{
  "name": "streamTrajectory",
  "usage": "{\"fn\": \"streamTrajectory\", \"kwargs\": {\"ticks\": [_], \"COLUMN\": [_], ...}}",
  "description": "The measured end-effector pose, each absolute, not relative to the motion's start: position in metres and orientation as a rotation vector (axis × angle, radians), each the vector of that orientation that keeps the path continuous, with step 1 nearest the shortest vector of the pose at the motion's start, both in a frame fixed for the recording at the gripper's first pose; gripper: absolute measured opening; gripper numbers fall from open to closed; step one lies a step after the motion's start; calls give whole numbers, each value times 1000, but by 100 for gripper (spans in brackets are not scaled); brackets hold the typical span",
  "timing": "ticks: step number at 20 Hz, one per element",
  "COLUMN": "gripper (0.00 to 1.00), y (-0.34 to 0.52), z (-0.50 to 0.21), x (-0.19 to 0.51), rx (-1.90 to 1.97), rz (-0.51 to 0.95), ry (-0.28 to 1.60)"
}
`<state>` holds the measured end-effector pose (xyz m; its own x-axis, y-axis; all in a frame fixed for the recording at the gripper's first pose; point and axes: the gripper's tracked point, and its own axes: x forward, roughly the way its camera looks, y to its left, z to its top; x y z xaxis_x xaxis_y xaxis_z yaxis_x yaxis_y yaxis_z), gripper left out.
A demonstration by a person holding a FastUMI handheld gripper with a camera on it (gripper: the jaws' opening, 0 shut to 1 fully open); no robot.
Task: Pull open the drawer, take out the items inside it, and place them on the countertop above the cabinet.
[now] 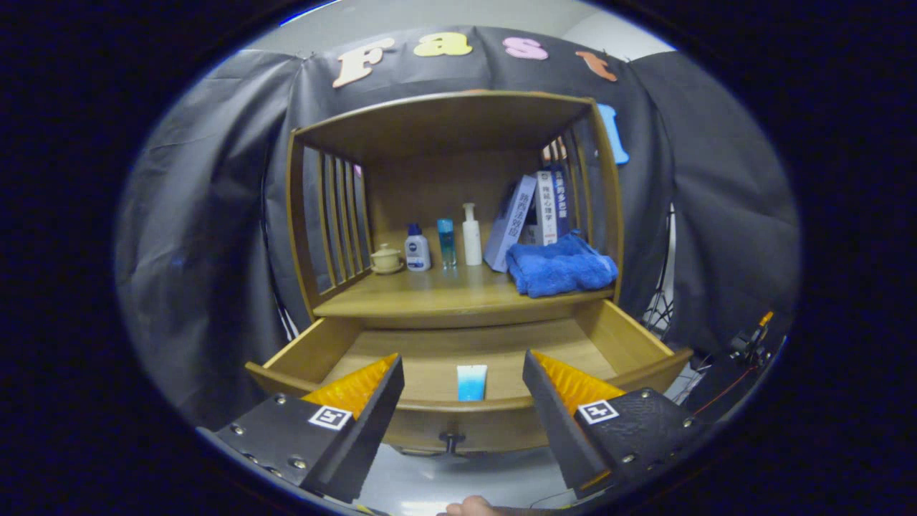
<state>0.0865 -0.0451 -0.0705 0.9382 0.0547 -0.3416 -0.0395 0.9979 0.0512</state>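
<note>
Facing a wooden cabinet (458,215) head-on; it has an open shelf with slatted sides, and the countertop (444,294) is that shelf's floor. Below it the drawer (645,344) is pulled well out, front panel curved, small dark knob (451,438) at the centre of the front.

Gripper (462,376): fingers spread wide, holding nothing. They sit on the near side of the drawer front, one on each side of the knob, tips up at the front rim. No contact with the drawer that I can make out.

Task item: a small blue-and-white tube (472,382) lies on the drawer floor just behind the front panel, in line with the gap between the fingers, a little beyond the tips. Rest of the visible drawer floor is bare wood.

On the countertop, by size:
- folded blue towel (559,269) at the right front corner, edge slightly over the lip
- books (534,215) leaning behind the towel against the right slats
- white pump bottle (471,235) at the back centre
- white bottle with blue cap (417,249) to its left
- slim clear blue bottle (445,242) between those two
- small lidded cup on a saucer (387,259) far left, near the slats

Part of a hand (469,507) shows below the fingers.
</note>
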Motion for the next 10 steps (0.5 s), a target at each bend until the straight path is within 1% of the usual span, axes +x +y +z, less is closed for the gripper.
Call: {"fn": "streamTrajectory", "kwargs": {"ticks": [5,7,10], "gripper": [99,99,99], "y": [-34,-26,-32], "z": [-125,-145,-171], "x": [129,145,158], "rx": [-44,-69,-95], "rz": [67,98,53], "ry": [686,767,882]}}
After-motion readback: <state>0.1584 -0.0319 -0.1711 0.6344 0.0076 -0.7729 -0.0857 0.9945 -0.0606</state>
